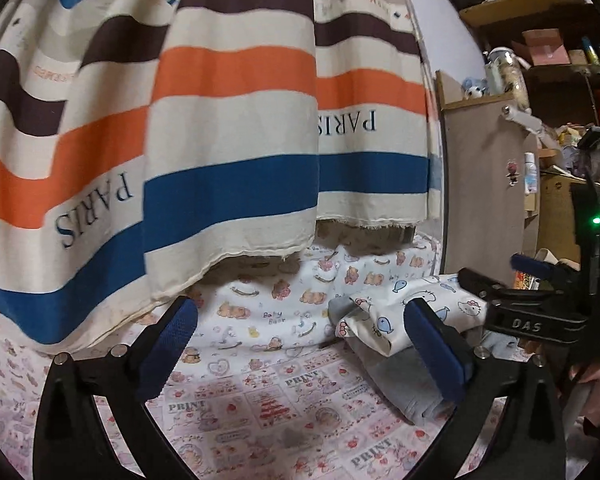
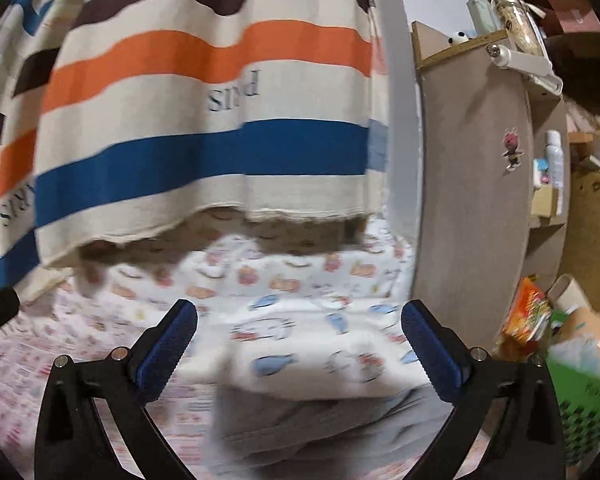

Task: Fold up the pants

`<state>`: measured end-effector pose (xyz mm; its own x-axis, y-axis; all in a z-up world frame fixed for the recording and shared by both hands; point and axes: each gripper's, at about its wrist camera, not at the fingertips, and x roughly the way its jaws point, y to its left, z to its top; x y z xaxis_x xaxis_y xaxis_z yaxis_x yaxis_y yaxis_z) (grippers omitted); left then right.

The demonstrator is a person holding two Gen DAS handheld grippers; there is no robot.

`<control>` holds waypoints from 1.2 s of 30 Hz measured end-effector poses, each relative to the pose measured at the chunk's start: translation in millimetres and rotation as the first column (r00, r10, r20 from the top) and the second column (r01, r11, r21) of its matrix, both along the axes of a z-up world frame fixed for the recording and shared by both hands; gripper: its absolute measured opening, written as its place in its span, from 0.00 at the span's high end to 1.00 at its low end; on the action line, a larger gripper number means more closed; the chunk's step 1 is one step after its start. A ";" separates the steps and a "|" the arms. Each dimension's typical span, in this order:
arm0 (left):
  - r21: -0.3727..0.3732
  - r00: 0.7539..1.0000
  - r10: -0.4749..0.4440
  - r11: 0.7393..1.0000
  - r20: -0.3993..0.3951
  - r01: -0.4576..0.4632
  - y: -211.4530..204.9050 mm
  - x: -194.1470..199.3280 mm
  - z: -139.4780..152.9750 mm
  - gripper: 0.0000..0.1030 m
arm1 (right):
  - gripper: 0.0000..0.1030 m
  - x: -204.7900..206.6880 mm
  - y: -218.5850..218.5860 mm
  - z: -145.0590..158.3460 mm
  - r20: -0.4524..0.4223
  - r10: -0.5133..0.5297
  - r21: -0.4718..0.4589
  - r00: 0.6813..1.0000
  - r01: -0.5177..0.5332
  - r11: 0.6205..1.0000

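Holding both jaws spread wide, nothing between the pads. My left gripper point(image 1: 300, 344) hangs over the printed bed sheet point(image 1: 260, 400), touching nothing; my right gripper point(image 2: 300, 348) is the same, clear of the cloth. The pants point(image 2: 324, 420), grey, lie folded on the bed under a cartoon-print garment point(image 2: 320, 364), ahead of both.

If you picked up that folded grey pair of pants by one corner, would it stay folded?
Probably not. The grey pants look like soft cloth, lying limp under a printed cloth, so the layers would likely droop open. They seem light, and unlikely to slide on the patterned sheet.
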<state>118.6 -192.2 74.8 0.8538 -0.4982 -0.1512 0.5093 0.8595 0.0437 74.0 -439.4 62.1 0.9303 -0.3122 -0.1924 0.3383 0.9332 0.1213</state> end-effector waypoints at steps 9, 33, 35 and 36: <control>0.032 0.999 0.035 0.999 0.033 -0.036 28.4 4.2 -30.2 0.01 | 0.01 17.9 28.9 -34.8 -0.037 0.091 0.013 0.995 -0.091 0.996; 0.064 0.989 0.071 0.996 -0.132 -0.063 44.5 56.3 -84.7 0.01 | 0.01 22.3 36.8 -70.0 -0.054 0.031 -0.003 0.998 -0.031 1.000; 0.057 0.988 0.077 0.996 -0.137 -0.070 46.6 57.3 -84.7 0.01 | 0.01 22.2 37.3 -69.6 -0.053 0.032 -0.004 0.998 -0.032 0.999; 0.054 0.986 0.085 0.995 -0.140 -0.079 47.8 58.1 -84.7 0.01 | 0.01 22.3 37.0 -69.7 -0.053 0.030 -0.003 0.998 -0.030 1.000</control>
<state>176.7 -144.4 -9.9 0.8594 -0.4168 -0.2961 0.4412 0.8972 0.0178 96.4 -402.3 -7.6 0.9279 -0.2851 -0.2404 0.3158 0.9435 0.1002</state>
